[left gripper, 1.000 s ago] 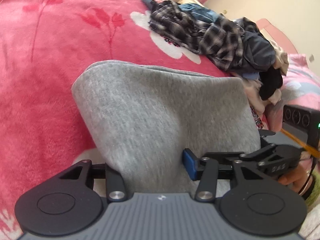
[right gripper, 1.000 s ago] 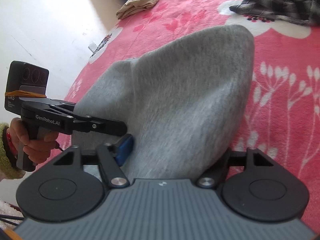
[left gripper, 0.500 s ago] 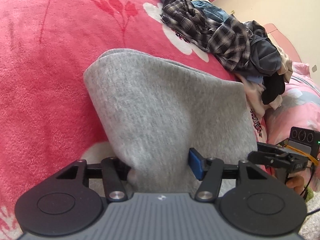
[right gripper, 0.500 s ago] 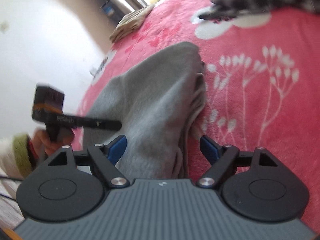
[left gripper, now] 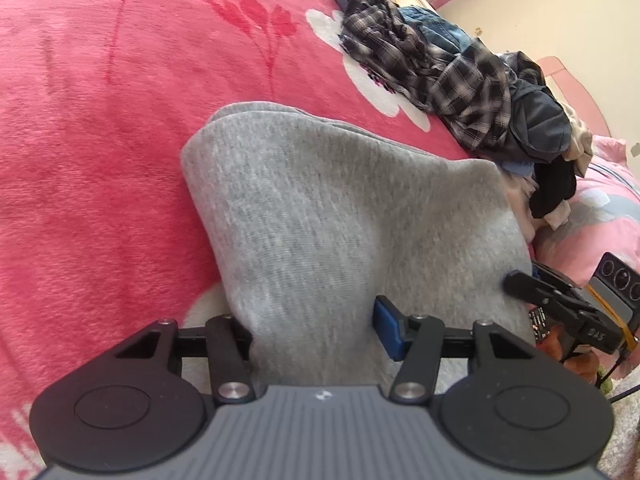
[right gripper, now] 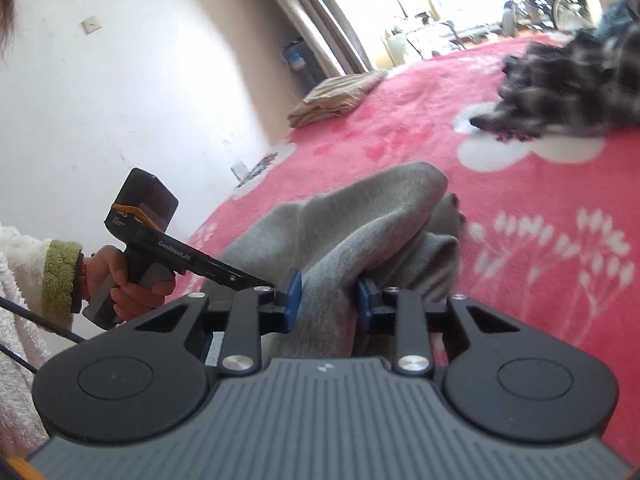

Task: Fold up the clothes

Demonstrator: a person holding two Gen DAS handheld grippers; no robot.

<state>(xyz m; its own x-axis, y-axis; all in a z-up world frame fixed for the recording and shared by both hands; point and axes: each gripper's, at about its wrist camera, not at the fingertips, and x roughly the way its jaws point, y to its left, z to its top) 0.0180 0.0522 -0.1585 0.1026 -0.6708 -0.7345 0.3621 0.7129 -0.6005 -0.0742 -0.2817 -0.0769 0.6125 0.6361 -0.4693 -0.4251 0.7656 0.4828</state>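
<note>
A grey sweatshirt-like garment (left gripper: 340, 220) lies folded on the red flowered blanket (left gripper: 100, 120), its near edge lifted. My left gripper (left gripper: 316, 328) has that edge between its pads, its jaws closing on the thick fold; its left pad is hidden under the cloth. In the right wrist view the same garment (right gripper: 360, 216) is bunched into a ridge, and my right gripper (right gripper: 328, 298) is closing on it, both blue pads pressing the cloth. The two grippers sit close together: the right one (left gripper: 516, 280) shows at the garment's right edge, the left one (right gripper: 256, 282) just left of my right pad.
A heap of plaid and dark clothes (left gripper: 460, 80) lies on the far right of the bed, seen blurred (right gripper: 568, 80) from the right wrist. A folded beige cloth (right gripper: 340, 96) rests by the wall and curtain. A pink pillow (left gripper: 600, 208) lies beyond the heap.
My right gripper let the garment go, opened wide, then closed on a narrower bunch of it while tilting upward. The garment's right side sagged and gathered. My left gripper kept its hold.
</note>
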